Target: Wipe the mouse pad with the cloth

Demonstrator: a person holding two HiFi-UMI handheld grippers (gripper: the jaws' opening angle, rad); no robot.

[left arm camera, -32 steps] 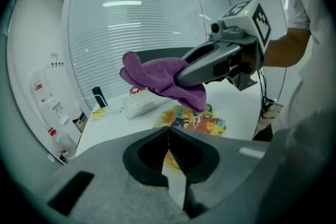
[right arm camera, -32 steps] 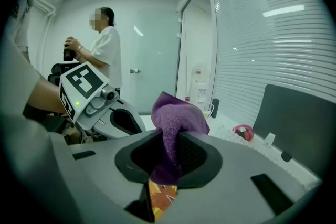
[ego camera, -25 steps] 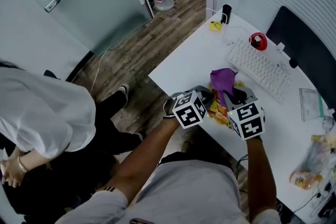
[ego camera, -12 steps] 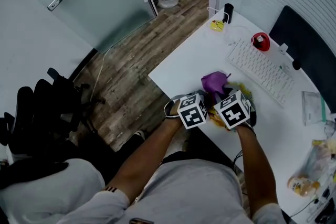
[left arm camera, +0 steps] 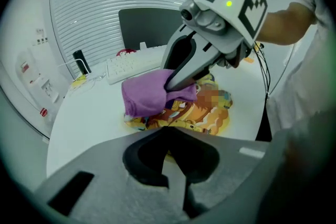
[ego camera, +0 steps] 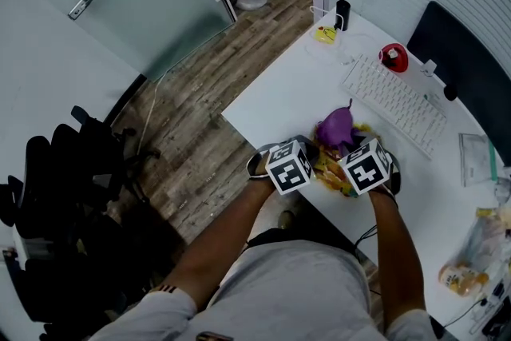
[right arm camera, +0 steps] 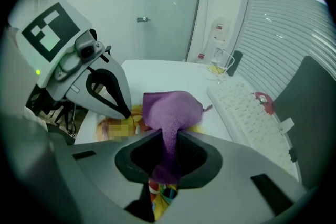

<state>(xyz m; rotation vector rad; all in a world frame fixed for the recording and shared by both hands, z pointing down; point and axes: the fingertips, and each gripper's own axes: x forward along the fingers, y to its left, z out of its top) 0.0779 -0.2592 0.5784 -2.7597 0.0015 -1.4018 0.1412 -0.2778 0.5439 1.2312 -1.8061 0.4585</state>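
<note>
Mouse pad (ego camera: 329, 170) mostly hidden under cloth (ego camera: 335, 126); monitor (ego camera: 465, 77) cut off.

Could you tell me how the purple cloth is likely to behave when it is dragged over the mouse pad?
The cloth, bunched and drooping from the right gripper with its jaws shut on it, looks floppy, so it will probably fold and trail rather than push flat. It also seems light. Its fuzzy nap may catch on the thin pad and tug it along.
</note>
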